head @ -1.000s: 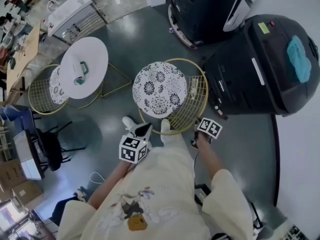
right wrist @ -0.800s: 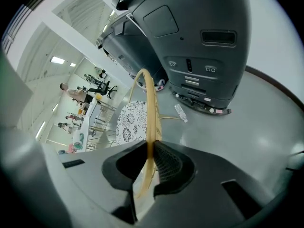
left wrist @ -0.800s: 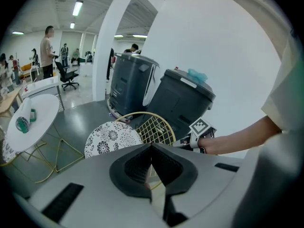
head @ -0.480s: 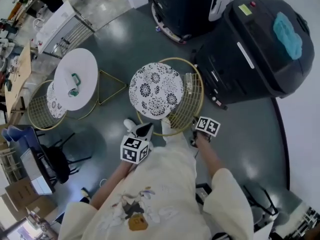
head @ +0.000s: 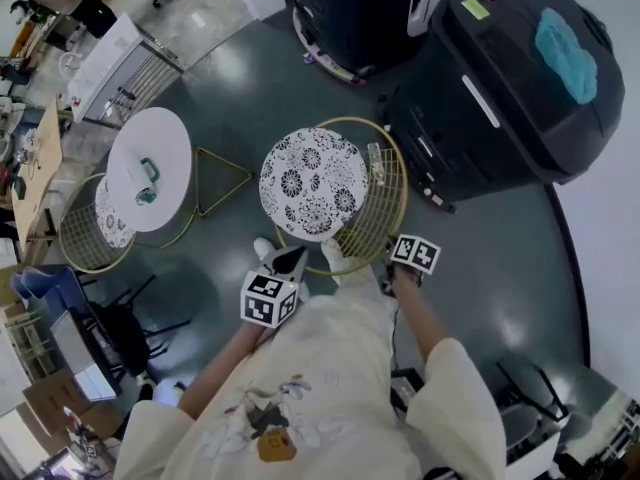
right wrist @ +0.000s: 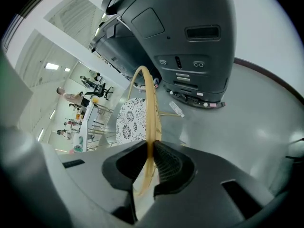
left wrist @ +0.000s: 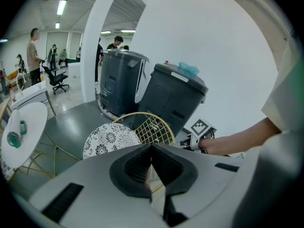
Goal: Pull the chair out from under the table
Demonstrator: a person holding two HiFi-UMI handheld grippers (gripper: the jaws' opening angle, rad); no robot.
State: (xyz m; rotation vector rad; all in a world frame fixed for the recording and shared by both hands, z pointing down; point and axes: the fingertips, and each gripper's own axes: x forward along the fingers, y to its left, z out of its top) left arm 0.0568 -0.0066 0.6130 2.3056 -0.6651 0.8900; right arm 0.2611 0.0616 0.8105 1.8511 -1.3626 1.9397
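Pull evenly with both hands so the wire-backed chair (head: 315,183), already well apart from the round white tabletop (head: 165,138), doesn't twist: the jaws of your right gripper (right wrist: 151,158) clamp its gold rim (right wrist: 147,94), and those of your left gripper (left wrist: 151,167) sit nearly together, seemingly on that rim too.

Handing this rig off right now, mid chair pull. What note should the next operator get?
Left gripper: tongs closed at the tips, with a thin gold wire of the chair in the gap behind them; a grip looks likely, not certain.
Right gripper: tongs clamped on the chair's gold backrest rim.
The chair stands apart from the white round table, with open floor between them. A second chair sits tucked under that table.
Done: the chair appears pulled out.
Left: probably just settle it and release both tongs.
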